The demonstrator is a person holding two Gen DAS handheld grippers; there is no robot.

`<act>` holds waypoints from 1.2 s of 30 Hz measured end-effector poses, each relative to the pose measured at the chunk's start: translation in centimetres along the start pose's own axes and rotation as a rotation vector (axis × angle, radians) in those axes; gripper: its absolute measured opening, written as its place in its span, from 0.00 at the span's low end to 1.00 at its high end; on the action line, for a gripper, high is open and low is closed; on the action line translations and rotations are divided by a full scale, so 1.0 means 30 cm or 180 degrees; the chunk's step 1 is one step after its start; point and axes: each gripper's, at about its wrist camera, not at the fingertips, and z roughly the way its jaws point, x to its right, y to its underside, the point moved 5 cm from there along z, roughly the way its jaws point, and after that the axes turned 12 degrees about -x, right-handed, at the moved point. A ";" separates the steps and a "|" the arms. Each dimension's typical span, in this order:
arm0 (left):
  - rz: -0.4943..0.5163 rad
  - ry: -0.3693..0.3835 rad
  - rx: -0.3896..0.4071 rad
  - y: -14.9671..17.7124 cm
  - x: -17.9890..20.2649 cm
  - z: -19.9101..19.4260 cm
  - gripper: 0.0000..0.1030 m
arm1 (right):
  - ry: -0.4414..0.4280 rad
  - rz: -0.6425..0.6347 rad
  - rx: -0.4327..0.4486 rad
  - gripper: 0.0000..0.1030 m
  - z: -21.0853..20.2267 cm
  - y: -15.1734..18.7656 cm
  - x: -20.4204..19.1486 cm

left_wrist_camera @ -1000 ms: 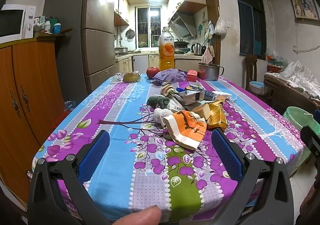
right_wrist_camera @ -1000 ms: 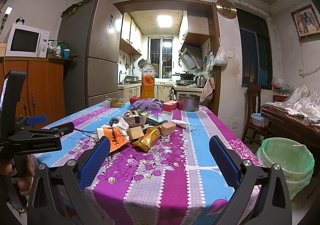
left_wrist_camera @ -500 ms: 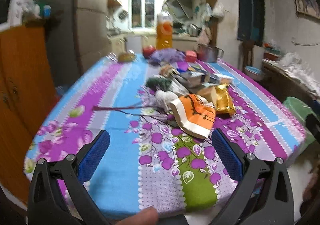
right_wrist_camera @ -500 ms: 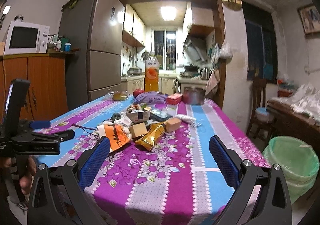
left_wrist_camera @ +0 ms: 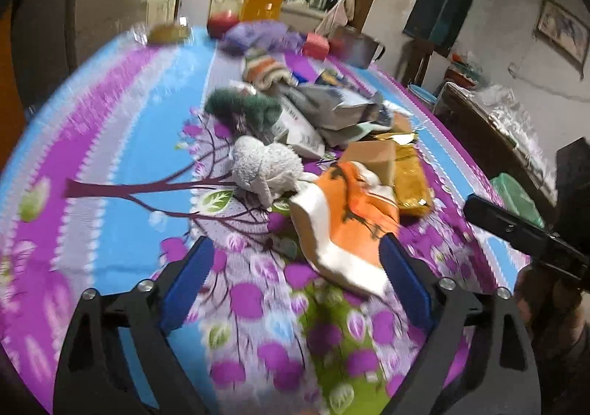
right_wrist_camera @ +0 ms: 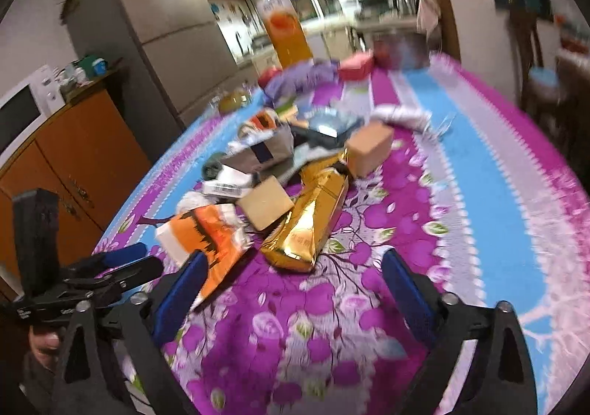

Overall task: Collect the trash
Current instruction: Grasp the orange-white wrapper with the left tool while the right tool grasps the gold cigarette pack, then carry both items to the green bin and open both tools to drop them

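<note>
Left gripper (left_wrist_camera: 295, 269): jaws spread, just been closing slightly, nothing pinched; orange-white wrapper (left_wrist_camera: 343, 227) lies between tips, nearer right jaw.
Right gripper (right_wrist_camera: 291, 284): jaws spread, likewise narrowing, empty; gold packet (right_wrist_camera: 309, 219) just ahead between jaws, orange-white wrapper at left jaw.

We see a cloth (left_wrist_camera: 121, 142) on the worktop striped in purple, sky blue and grey, printed with a dark tree, purple fruit and green leaves. On it lie an orange-and-white wrapper (left_wrist_camera: 343, 227), a shiny gold packet (right_wrist_camera: 313, 216), tan boxes (right_wrist_camera: 265, 205), a grey-white rag (left_wrist_camera: 265, 164) and a dark green tuft (left_wrist_camera: 243, 105). The fingers (left_wrist_camera: 184, 278) carry blue pads.
</note>
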 end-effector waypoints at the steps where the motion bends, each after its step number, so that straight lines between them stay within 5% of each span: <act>1: -0.0031 0.0050 -0.0058 -0.008 -0.005 0.023 0.78 | -0.0047 0.0063 -0.0105 0.81 0.041 -0.025 0.011; 3: -0.0039 0.0115 -0.0095 -0.023 -0.004 0.050 0.76 | -0.0059 0.0137 -0.0209 0.72 0.090 -0.053 0.033; 8: 0.0026 0.0214 -0.0195 -0.053 0.041 0.085 0.70 | -0.0107 0.0251 -0.0332 0.70 0.197 -0.128 0.067; 13: 0.0044 0.0202 -0.0242 -0.080 0.073 0.117 0.45 | -0.0100 0.0238 -0.0411 0.63 0.251 -0.187 0.063; 17: -0.0035 0.0256 -0.0238 -0.071 0.065 0.111 0.29 | -0.0073 0.0168 -0.0425 0.38 0.256 -0.190 0.055; 21: 0.0009 0.0253 -0.0129 -0.053 0.097 0.086 0.09 | -0.0067 0.0099 -0.0293 0.32 0.204 -0.158 0.043; 28: 0.0093 -0.0126 0.0326 -0.065 0.150 -0.032 0.09 | 0.0289 -0.0182 0.0285 0.30 -0.004 -0.106 0.030; 36: 0.0334 -0.0152 0.0770 -0.159 0.329 -0.153 0.09 | 0.0823 -0.0317 0.0906 0.30 -0.302 -0.081 0.084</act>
